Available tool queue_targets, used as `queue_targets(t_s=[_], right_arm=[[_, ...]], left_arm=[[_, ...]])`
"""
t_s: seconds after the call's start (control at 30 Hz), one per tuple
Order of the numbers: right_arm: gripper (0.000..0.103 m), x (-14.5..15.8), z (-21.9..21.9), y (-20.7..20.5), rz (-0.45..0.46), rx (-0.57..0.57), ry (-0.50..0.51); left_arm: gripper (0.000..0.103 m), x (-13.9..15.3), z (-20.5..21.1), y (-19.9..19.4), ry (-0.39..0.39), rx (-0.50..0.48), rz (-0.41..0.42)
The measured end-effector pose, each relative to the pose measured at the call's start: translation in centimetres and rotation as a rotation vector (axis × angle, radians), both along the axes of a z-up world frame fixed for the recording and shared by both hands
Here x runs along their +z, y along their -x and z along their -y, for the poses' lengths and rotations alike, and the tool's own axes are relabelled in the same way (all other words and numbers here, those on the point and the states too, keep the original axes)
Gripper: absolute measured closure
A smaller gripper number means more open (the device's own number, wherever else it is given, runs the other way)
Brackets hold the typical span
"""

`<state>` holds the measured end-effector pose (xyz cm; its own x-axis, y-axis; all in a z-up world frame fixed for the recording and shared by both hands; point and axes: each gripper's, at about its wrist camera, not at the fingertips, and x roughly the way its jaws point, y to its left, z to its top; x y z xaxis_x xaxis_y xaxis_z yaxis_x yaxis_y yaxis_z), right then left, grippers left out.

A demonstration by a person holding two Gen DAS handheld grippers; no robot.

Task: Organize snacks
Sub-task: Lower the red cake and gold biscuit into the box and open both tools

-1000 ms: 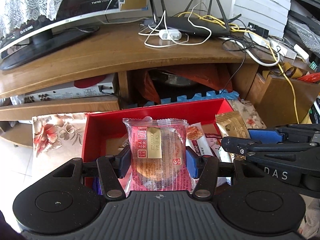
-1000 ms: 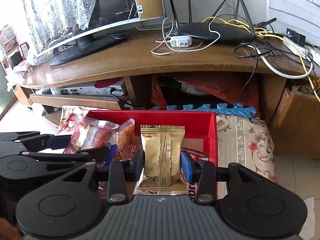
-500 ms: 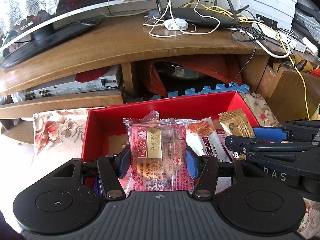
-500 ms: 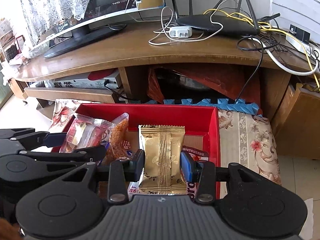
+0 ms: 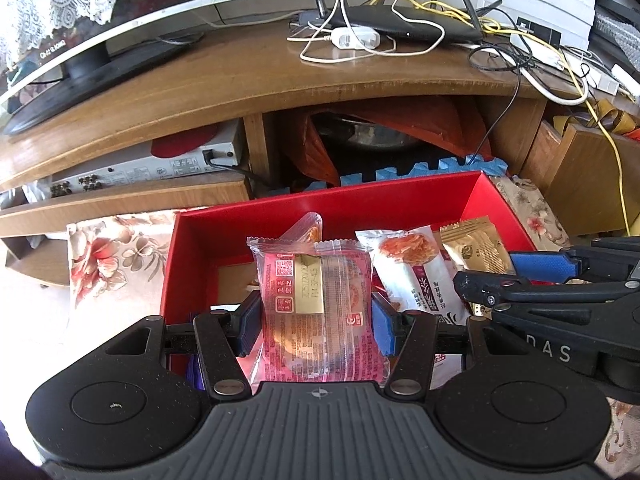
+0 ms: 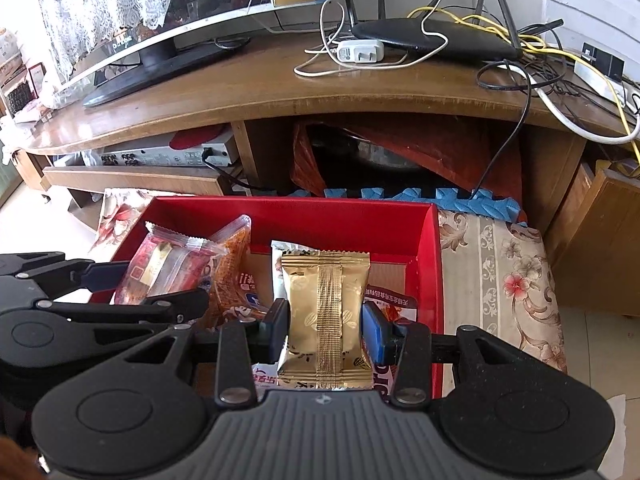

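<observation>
Pink packet (image 5: pixel 316 312) clamped in left claw (image 5: pixel 316 316); gold packet (image 6: pixel 325 312) clamped in right claw (image 6: pixel 325 330)

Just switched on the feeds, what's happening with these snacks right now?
A person is sorting packaged snacks into a red box in front of a wooden TV stand. The left gripper is shut on a pink cake packet, and the right gripper is shut on a gold packet. Both are held upright over the box, side by side. Other snack packets already lie inside, including a white packet.
</observation>
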<state>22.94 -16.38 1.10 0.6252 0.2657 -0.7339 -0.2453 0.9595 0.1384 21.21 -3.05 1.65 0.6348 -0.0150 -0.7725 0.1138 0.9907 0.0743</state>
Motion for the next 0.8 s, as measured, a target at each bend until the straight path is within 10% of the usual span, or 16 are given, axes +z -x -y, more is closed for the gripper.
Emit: queue_targets(t_s=[0.8], right_arm=[[0.062, -2.1, -0.2, -1.0, -0.044, -0.023, 0.041]], left_arm=[[0.032, -1.1, 0.5, 0.0, -0.058, -0.009, -0.007]])
